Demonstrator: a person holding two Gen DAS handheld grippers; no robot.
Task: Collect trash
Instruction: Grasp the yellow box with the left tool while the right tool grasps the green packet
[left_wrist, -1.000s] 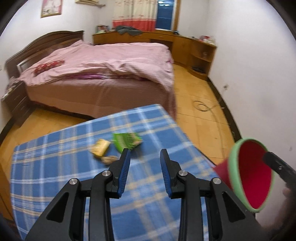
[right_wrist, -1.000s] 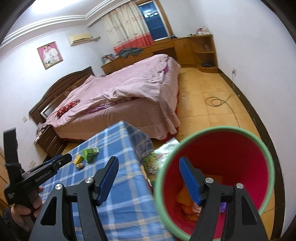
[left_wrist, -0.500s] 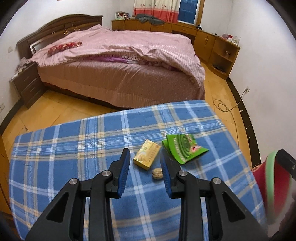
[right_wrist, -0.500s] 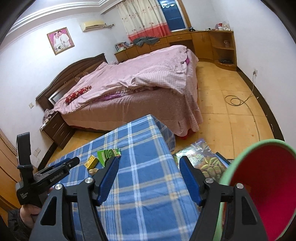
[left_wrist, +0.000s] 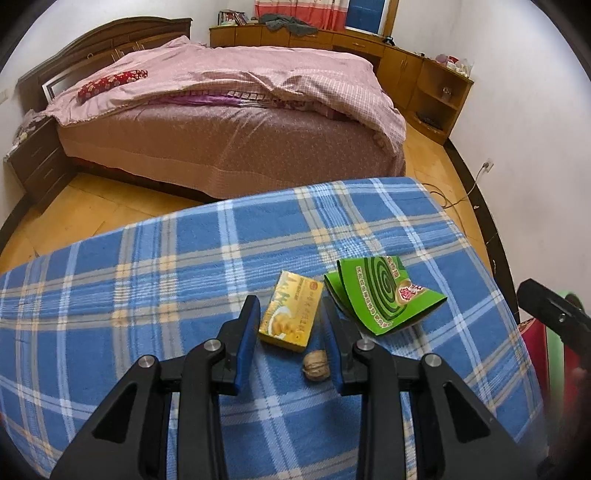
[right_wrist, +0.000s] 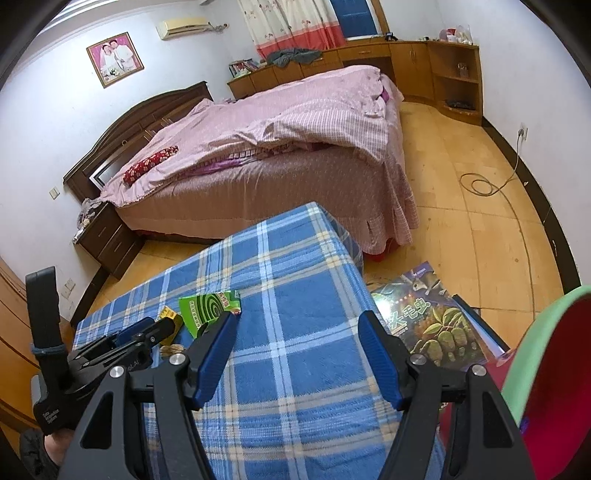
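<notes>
Worktop (left_wrist: 184, 280) in front of me, covered w/ blue plaid cloth. Beyond it: bed (left_wrist: 229, 122) w/ dark wood headboard, pink quilt rumpled across top, red patterned pillow (left_wrist: 110, 79) near headboard. Dark nightstand (right_wrist: 107, 236) beside bed, by wall. Wood cabinets (right_wrist: 417, 70) run along far wall & round corner, open shelves at end; grey garment (right_wrist: 291, 55) heaped on top. Curtain (right_wrist: 291, 22) at window. Framed photo (right_wrist: 114, 57) & AC unit (right_wrist: 184, 27) on wall. Floor: yellow-brown boards, cable (right_wrist: 480, 182) coiled, plugged into wall socket. Illustrated poster (right_wrist: 428, 314) lies flat on floor beside worktop.
</notes>
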